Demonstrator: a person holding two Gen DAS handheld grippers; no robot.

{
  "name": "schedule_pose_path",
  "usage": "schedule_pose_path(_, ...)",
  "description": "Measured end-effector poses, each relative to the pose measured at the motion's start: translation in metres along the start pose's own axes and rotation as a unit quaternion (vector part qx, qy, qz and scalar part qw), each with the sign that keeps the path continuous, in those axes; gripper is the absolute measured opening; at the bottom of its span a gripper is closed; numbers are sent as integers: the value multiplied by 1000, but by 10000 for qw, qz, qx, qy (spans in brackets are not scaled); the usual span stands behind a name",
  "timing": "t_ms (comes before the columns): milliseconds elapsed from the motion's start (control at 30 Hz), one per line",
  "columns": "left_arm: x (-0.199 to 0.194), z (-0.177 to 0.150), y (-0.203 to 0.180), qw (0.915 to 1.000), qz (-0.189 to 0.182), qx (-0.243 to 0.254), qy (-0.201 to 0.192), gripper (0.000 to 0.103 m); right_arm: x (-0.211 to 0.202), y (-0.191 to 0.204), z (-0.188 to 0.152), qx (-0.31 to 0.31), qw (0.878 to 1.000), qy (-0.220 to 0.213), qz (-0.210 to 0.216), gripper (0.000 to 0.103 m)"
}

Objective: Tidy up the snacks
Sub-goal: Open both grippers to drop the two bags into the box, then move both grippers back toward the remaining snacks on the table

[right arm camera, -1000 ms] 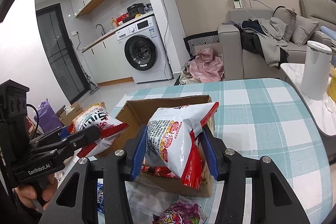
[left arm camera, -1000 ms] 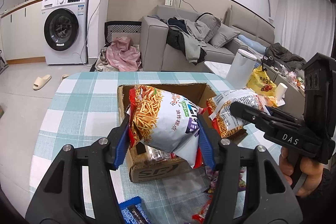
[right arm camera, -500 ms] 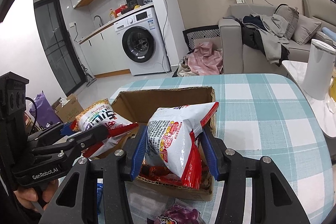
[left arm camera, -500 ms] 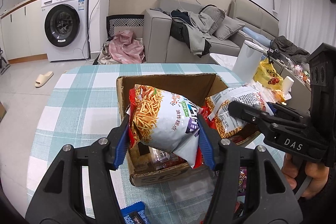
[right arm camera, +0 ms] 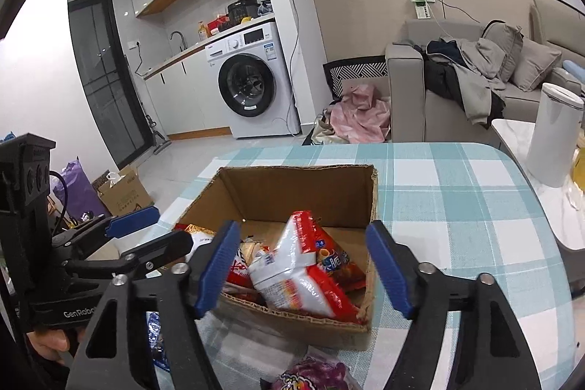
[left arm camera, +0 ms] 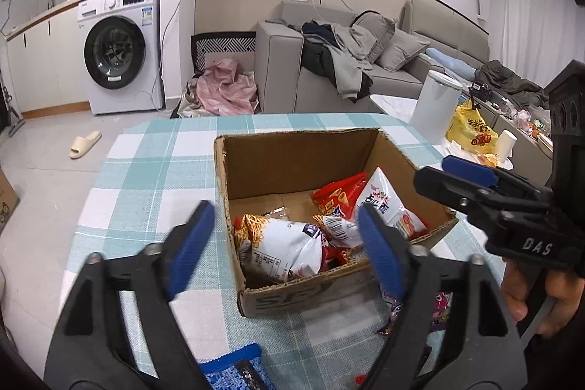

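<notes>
Checked teal tablecloth [left arm camera: 153, 170] carries an open cardboard box [left arm camera: 292, 152], with a sofa beyond at one o'clock. Inside it, the noodle-snack bag [left arm camera: 281, 245] lies flat, long axis running ten to four, beside the red-and-white chip bag [right arm camera: 303, 276], tilted with its top toward twelve. Both the left gripper [left arm camera: 283, 249] and right gripper [right arm camera: 303, 265] hang spread wide and empty above the box's near edge.

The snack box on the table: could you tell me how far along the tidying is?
Several snack bags already lie in the cardboard box. Left gripper and right gripper are both open, holding nothing. A purple packet and blue packet remain on the table.
</notes>
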State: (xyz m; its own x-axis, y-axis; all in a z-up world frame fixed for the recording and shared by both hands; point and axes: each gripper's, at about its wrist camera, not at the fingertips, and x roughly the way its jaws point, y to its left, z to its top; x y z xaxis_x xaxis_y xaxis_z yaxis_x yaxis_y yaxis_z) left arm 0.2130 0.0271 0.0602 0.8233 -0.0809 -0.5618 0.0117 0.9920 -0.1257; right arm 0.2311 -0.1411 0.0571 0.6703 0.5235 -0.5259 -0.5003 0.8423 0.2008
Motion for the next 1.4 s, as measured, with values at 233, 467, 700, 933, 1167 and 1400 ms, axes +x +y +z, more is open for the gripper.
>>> schedule_pose_path(233, -30, -9, 0, 9997, 119, 55, -188, 102, -22, -4, -6, -48, 9999, 105, -114, 102)
schedule_pose_path(467, -55, -22, 5, 9996, 196, -1, -192, 102, -38, -2, -21, -97, 9995, 282, -134, 102)
schedule_pose_path(700, -71, -35, 16, 9994, 261, -169, -158, 102, -44, 0, -36, -96, 9984, 520, -179, 102)
schedule_pose_path(933, -78, -44, 23, 9992, 372, -159, -65, 102, -47, 3, -51, -149, 9971, 726, -181, 102)
schedule_pose_path(1167, -81, -60, 27, 9989, 424, -150, 92, 102, -42, 2, -65, -128, 9954, 941, -142, 102)
schedule_pose_path(1400, -75, -71, 27, 9987, 380, -132, 303, 102, -40, 0, -70, -110, 9950, 979, -153, 102)
